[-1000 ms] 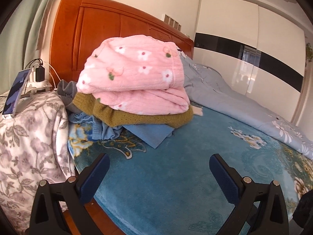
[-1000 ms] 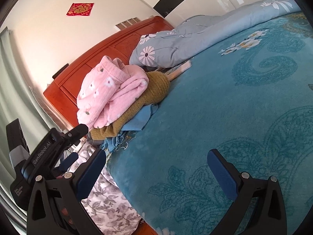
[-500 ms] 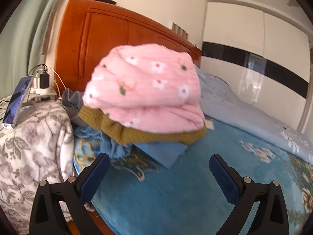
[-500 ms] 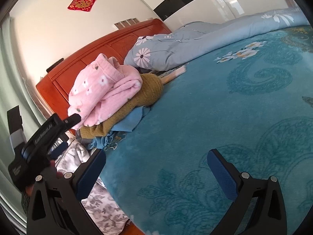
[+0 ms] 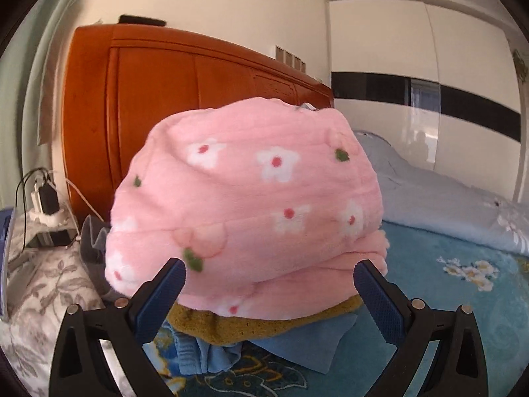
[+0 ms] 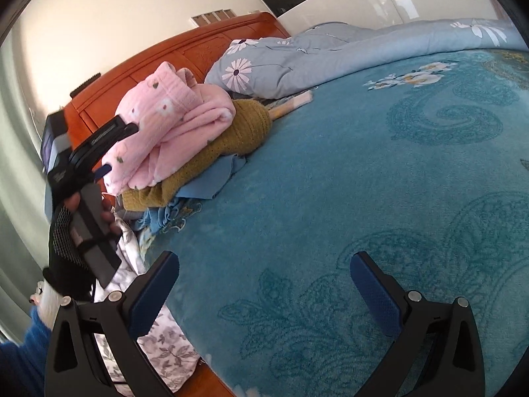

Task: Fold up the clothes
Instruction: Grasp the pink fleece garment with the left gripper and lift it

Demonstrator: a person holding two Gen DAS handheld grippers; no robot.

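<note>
A pile of clothes lies at the head of the bed. On top is a pink fleece garment with white flowers [image 5: 251, 211], also in the right wrist view [image 6: 165, 132]. Under it are a mustard knit [image 5: 231, 324] and a blue garment [image 5: 307, 344]. My left gripper [image 5: 269, 284] is open, its fingers right at the pink garment's lower front, nothing held. From the right wrist view the left gripper [image 6: 109, 152] is at the pile's near side. My right gripper [image 6: 264, 284] is open and empty above the teal bedspread [image 6: 363, 182], well away from the pile.
An orange wooden headboard [image 5: 185, 99] stands behind the pile. A grey-blue floral quilt [image 6: 330, 53] lies bunched at the far side. A grey floral cloth [image 5: 43, 297] hangs over the bed's left edge. A charger and cables [image 5: 46, 198] sit on the nightstand.
My left gripper has moved forward up to the pink garment, which now fills the view. My right gripper has shifted only slightly and stays over the bedspread.
</note>
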